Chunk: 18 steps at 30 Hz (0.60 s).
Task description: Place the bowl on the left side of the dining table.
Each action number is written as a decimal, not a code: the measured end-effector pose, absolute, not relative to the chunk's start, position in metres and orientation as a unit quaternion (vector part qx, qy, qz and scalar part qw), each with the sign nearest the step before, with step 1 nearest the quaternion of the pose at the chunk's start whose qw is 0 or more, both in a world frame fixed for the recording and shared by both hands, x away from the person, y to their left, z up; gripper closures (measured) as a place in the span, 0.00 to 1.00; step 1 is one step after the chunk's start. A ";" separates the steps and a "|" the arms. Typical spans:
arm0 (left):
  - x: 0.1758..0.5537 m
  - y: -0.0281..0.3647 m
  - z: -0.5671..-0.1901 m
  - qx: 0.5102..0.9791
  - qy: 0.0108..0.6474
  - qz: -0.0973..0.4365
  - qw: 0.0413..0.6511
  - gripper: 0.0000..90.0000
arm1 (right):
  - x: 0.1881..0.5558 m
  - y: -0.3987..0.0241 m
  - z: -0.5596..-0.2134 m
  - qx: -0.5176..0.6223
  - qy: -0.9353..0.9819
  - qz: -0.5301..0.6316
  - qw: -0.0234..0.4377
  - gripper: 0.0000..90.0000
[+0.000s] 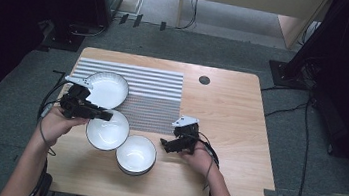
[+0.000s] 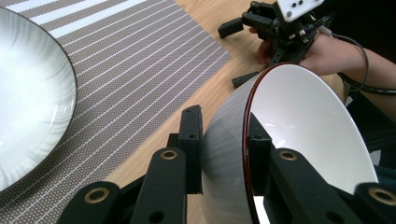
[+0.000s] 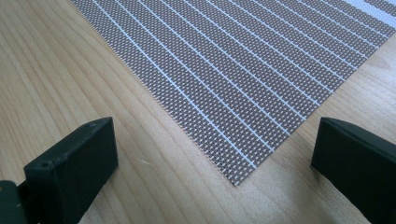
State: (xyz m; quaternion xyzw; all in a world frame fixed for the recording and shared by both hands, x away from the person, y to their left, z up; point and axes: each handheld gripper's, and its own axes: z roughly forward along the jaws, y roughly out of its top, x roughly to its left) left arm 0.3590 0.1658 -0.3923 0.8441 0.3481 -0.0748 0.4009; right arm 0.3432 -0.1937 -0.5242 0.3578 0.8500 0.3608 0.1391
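White glazed porcelain was what we had between the jaws of our left gripper (image 2: pixel 224 149): a round white bowl with a dark rim (image 2: pixel 299 130), pinched by its wall, one jaw outside against the ribbed side and the other inside past the rim. We held it tilted on edge, just above the light wooden tabletop (image 1: pixel 231 110). In the high view this bowl (image 1: pixel 107 129) sat right ahead of the left gripper (image 1: pixel 104 116). Behind that gripper lay a second white bowl (image 1: pixel 107 88) on the grey striped woven placemat (image 1: pixel 155 93), and a third white bowl (image 1: pixel 136 154) rested beyond the held one, touching it, toward our right gripper (image 1: pixel 162 144). That gripper hovered with its jaws spread wide and nothing between them, over the placemat's near corner (image 3: pixel 236 182).
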 end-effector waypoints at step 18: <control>0.367 0.177 -0.403 0.841 0.362 -0.075 0.395 0.83 | 0.343 -0.194 -0.524 0.358 0.850 0.361 0.139 0.00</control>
